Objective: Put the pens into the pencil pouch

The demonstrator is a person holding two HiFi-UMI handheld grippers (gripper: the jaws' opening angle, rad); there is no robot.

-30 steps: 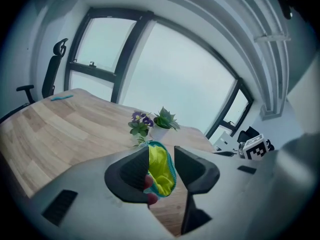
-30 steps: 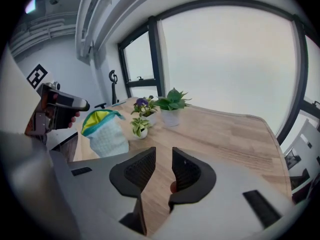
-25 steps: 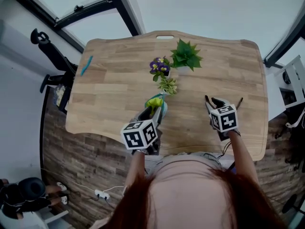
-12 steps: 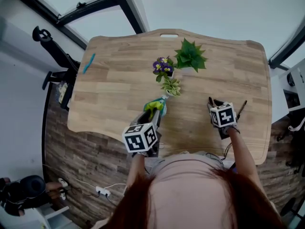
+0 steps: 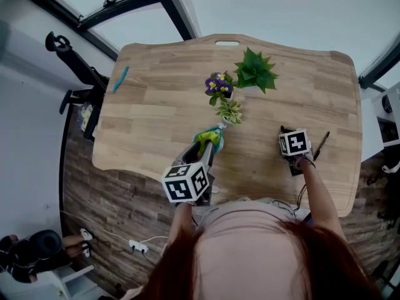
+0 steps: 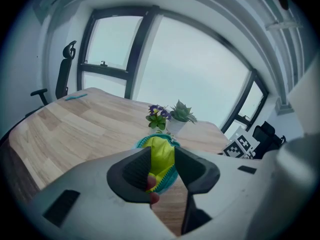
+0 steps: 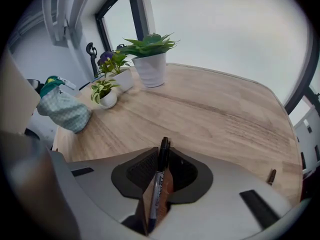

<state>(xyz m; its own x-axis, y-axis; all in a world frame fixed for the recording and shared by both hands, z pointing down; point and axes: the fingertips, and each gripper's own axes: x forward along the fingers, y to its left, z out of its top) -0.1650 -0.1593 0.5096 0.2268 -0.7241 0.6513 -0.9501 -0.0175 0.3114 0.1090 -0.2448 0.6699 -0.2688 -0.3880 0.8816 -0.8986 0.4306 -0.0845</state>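
Your left claw (image 6: pixel 161 151) is clamped on the soft pencil pouch (image 7: pixel 62 111). Right of the pouch, your right claw (image 7: pixel 162 155) has just been closing round the black marker (image 7: pixel 158 186) without pinching it yet. The marker looks light, stiff and slick, so grip mid-barrel.

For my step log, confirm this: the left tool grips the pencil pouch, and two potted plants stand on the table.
Wrong on the count. The head view shows three potted plants on the table: a green one, a purple-flowered one, a variegated one. The left tool does grip the pencil pouch.
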